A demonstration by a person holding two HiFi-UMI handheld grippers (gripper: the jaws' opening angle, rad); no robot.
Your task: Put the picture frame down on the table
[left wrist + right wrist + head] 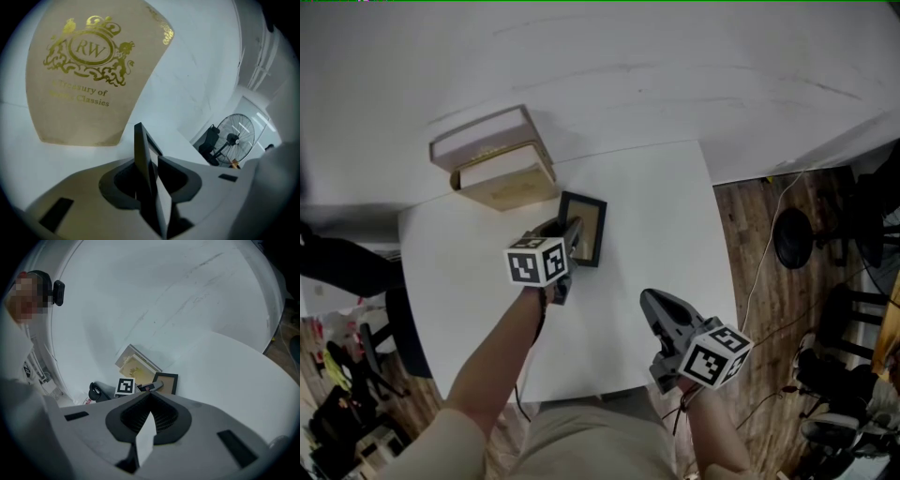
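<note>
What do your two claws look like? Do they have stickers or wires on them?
Both are grey plastic. The left claw and the right claw each narrow to a pointed beak, with dark ribbed pads inside. Each carries a white cube printed with black square markers, like little puzzle codes. Thin dark cables hang by the wrists. The person wears beige clothes, with forearms uncovered.

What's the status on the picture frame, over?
Left gripper shut on picture frame edge; right gripper shut, empty. Frame tilted over table, not yet released. Books close beside it.
</note>
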